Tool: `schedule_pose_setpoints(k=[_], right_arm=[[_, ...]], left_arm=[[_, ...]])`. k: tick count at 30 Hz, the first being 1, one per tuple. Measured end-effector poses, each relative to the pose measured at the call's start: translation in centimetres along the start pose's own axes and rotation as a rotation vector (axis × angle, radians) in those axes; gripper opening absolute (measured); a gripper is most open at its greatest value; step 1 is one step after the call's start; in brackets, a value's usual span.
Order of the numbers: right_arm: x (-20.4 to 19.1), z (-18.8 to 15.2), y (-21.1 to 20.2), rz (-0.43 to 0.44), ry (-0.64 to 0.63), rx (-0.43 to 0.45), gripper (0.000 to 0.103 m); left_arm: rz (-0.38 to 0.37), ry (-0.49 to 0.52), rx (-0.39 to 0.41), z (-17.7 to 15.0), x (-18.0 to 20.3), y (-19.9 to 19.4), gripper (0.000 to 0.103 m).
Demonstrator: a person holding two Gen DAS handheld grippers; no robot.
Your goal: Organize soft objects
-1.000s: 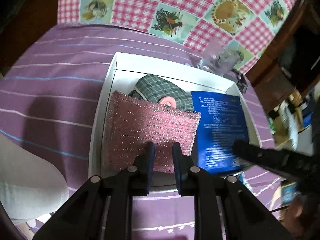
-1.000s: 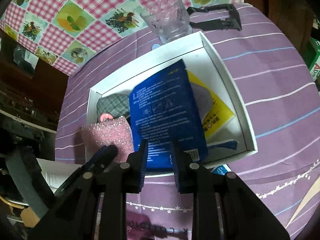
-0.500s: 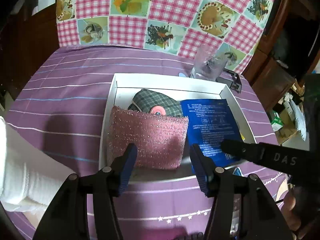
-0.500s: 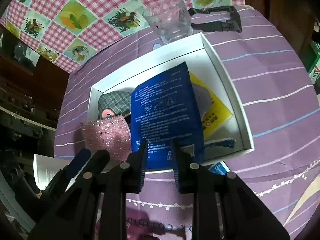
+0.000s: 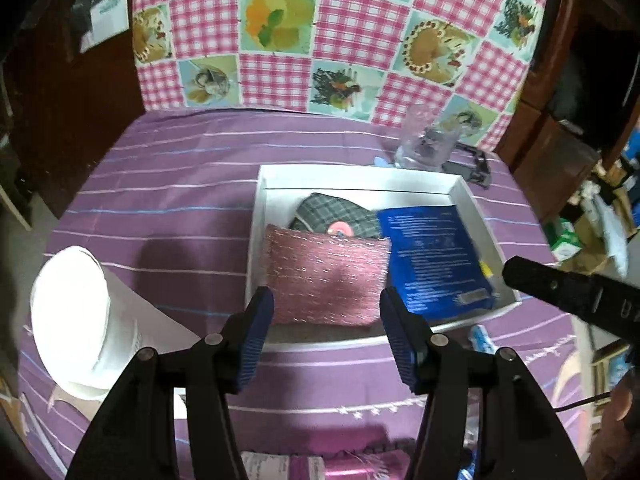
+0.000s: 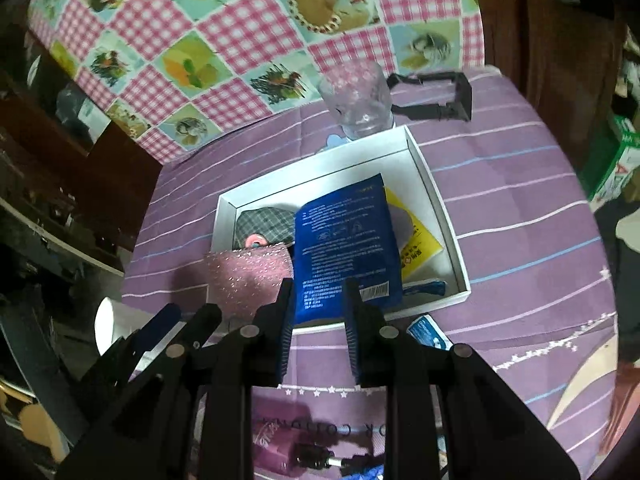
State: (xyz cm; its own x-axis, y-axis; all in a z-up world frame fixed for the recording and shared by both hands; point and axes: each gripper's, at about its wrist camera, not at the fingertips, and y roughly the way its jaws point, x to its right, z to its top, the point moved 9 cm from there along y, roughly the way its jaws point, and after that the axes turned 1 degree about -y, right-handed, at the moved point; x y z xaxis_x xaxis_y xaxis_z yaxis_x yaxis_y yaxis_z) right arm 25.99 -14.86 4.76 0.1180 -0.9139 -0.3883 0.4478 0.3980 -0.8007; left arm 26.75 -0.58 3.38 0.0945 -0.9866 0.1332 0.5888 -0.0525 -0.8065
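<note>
Left wrist: glittery pink scouring pad (image 5: 326,278), rectangular, flat.

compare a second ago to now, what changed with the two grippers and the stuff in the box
The left gripper let go of the pink sparkly cloth: its jaws have just been opening and it pulled up and back, leaving the cloth in the white box. The right gripper also backed away, empty, jaws unchanged. The blue packet, plaid item and glass stayed put.
</note>
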Motion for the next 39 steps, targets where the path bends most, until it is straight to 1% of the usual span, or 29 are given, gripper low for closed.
schedule_pose_setpoints(k=[3,5,7,9,11,13,14,16,17,20,24,25,28,29,32,33,36,39], right_arm=[[-0.3,-0.6,-0.1,-0.017,-0.016,-0.02,0.025],[-0.4,-0.8,0.3,-0.021,-0.016,-0.033,0.025],[-0.2,-0.8,0.8,-0.023,-0.008,-0.027,0.025],[0.3,-0.5,1.5,-0.032,0.006,-0.015,0.025],[0.8,-0.4,2.5,-0.036,0.012,-0.023,0.025],[1.9,-0.8,4.1,-0.071,0.024,-0.066,0.025],[2.7,-1.2,5.1,-0.106,0.04,-0.1,0.025],[3.7,-1.3,6.2,-0.13,0.062,-0.12,0.025],[3.9,-1.2,6.6,-0.12,0.072,-0.114,0.025],[4.3,-0.3,7.6,-0.063,0.113,-0.046,0.025],[4.0,0.6,8.3,-0.005,0.113,0.051,0.025],[3.7,0.7,8.4,0.009,0.107,0.062,0.025],[3.1,0.6,9.3,0.052,0.105,0.041,0.025],[2.9,0.5,9.6,0.05,0.093,0.04,0.025],[2.1,0.3,10.1,-0.002,0.027,0.025,0.025],[1.9,0.1,10.1,-0.005,0.014,0.018,0.025],[1.3,0.1,9.5,0.053,0.038,0.001,0.025],[1.4,0.4,8.2,0.075,0.054,0.028,0.025]], left_arm=[[-0.036,0.014,-0.028,-0.3,0.6,-0.4,0.055],[-0.03,0.037,-0.041,-0.5,0.9,-0.6,0.055],[-0.026,0.056,-0.06,-0.8,1.1,-0.5,0.055],[-0.042,0.071,-0.075,-1.0,1.5,-0.3,0.055],[-0.054,0.073,-0.096,-1.2,1.6,0.1,0.055],[-0.065,0.077,-0.118,-1.6,1.7,0.7,0.055],[-0.07,0.076,-0.133,-1.8,1.7,1.2,0.055],[-0.075,0.059,-0.163,-2.2,1.4,2.2,0.055],[-0.076,0.051,-0.173,-2.3,1.3,2.5,0.055],[-0.097,0.019,-0.201,-2.6,0.9,3.5,0.055],[-0.119,-0.022,-0.194,-2.4,0.3,4.1,0.055],[-0.123,-0.029,-0.188,-2.4,0.1,4.2,0.055],[-0.138,-0.054,-0.177,-2.3,-0.3,4.6,0.055],[-0.146,-0.072,-0.183,-2.3,-0.5,5.0,0.055],[-0.163,-0.098,-0.188,-2.4,-0.9,5.6,0.055],[-0.16,-0.101,-0.183,-2.4,-0.9,5.7,0.055],[-0.148,-0.1,-0.169,-2.4,-1.0,6.0,0.055],[-0.136,-0.115,-0.132,-2.2,-1.3,6.6,0.055]])
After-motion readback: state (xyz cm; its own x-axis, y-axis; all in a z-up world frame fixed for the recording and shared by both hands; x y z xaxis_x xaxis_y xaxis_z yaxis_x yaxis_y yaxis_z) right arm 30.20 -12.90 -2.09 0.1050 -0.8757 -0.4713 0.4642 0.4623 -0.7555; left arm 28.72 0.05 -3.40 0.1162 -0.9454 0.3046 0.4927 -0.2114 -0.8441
